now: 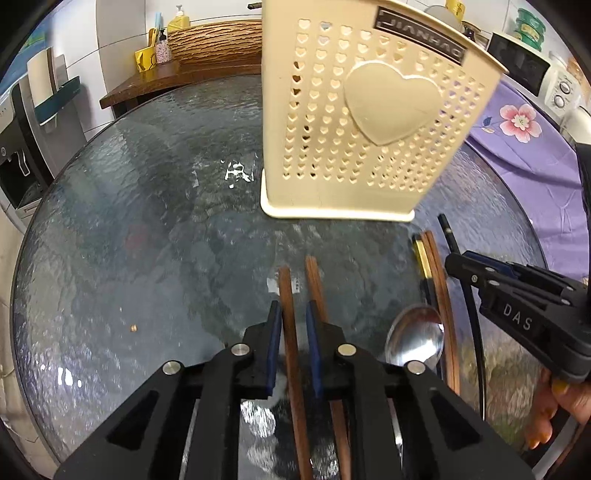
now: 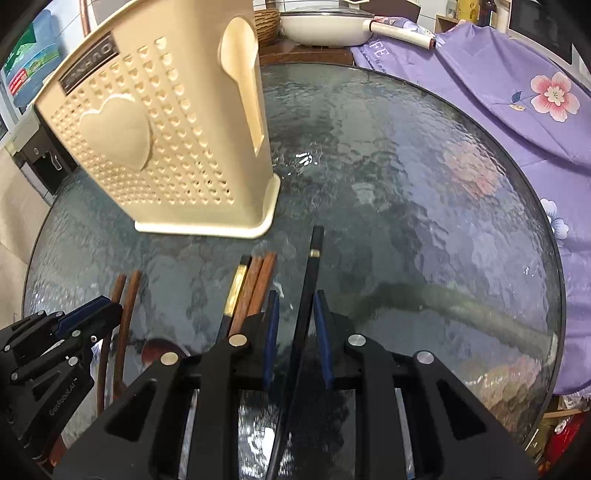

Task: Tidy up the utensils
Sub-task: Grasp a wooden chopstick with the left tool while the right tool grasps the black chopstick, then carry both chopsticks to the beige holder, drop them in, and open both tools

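A cream perforated utensil holder (image 1: 365, 122) with a heart stands upright on the round glass table (image 1: 129, 221); it also shows in the right wrist view (image 2: 166, 147). My left gripper (image 1: 293, 314) is open around one brown wooden chopstick (image 1: 290, 332); a second brown chopstick (image 1: 316, 288) lies across its right finger. My right gripper (image 2: 295, 306) is open around a black chopstick (image 2: 308, 295). A steel spoon (image 1: 415, 339) and more chopsticks (image 1: 436, 277) lie between the grippers. The right gripper shows at the right of the left wrist view (image 1: 454, 264).
A purple flowered cloth (image 2: 498, 92) covers the table's right side. A white pan (image 2: 325, 26) and a wooden shelf (image 1: 177, 79) stand behind. A microwave (image 1: 517, 62) is at the back right. A small crumb (image 1: 133, 327) lies on the glass.
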`<action>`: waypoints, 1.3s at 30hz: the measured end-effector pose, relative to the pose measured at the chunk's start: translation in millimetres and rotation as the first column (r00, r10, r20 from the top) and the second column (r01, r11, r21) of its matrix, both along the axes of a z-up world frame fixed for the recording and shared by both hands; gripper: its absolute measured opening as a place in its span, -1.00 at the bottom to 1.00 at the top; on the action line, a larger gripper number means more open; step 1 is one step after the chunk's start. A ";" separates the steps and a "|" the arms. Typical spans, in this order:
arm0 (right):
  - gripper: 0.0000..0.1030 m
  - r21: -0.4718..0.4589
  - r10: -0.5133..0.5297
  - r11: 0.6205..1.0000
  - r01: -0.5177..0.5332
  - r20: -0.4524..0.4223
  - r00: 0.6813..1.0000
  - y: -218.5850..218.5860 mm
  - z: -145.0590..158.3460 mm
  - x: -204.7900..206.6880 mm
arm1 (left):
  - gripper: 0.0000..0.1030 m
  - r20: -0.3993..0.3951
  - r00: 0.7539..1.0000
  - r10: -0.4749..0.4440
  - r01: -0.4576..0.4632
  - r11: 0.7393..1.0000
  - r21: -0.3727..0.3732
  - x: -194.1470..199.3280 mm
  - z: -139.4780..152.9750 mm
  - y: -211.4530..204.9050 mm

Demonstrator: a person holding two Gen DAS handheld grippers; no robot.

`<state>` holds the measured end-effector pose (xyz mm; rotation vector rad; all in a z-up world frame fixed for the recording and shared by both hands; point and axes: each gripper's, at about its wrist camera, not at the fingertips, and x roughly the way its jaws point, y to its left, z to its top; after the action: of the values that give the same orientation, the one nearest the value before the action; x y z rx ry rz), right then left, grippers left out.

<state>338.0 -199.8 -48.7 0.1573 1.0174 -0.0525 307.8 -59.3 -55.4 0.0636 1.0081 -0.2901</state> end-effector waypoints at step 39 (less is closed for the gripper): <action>-0.85 0.120 0.062 0.985 -0.127 0.437 0.897 -34.0 125.7 -73.8 | -0.86 0.318 0.947 0.048 0.030 0.972 -0.234 -38.9 132.1 50.5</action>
<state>264.2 -233.8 77.1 0.2406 0.5808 0.1426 268.8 -8.8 76.7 -0.1078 0.6433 -0.3765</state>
